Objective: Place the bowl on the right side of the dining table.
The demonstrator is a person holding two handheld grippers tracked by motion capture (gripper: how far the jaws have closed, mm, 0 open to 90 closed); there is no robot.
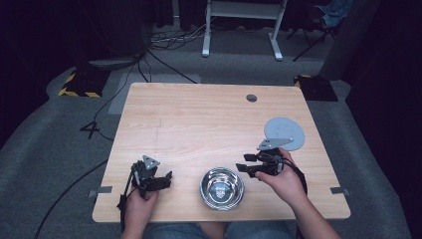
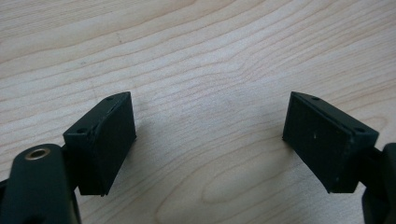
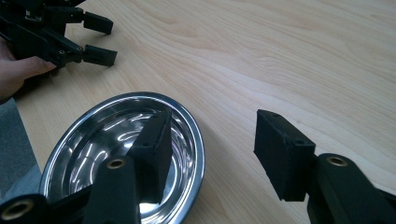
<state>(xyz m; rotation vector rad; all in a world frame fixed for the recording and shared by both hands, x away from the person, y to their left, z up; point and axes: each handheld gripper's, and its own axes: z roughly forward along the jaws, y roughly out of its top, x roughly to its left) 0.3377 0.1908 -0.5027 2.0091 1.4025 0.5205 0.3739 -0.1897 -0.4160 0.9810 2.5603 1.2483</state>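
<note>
— Near edge of the wooden table (image 1: 199, 114)?
— Steel bowl (image 1: 222, 187) there, shiny, upright, between the 2 grippers and touching neither.
— Left gripper (image 1: 166, 179)?
— Low on the table's left part, gripped by the left hand (image 1: 139, 201), pointing right toward the bowl. Fingers (image 2: 109, 140) spread wide in the left gripper view, only bare wood grain between them.
— And the right gripper (image 1: 243, 163)?
— Just right of the bowl, held by the right hand (image 1: 283, 180), pointing left, grey 3-cornered plate on top. Fingers (image 3: 280, 154) also spread apart, pinching nothing. In the right gripper view, 1 finger overlapping the bowl's rim, the other over bare table beside it; contact with the bowl impossible to judge.
— Anything else on the table?
— Flat grey disc (image 1: 286, 130) near the right edge, just behind the right gripper. Small round hole (image 1: 252, 98) near the far edge.
— Beyond the table?
— Grey carpet, black cables (image 1: 164, 64) trailing across it, white desk legs (image 1: 206, 35) farther back, yellow-and-black striped base (image 1: 79, 84) at far left.
</note>
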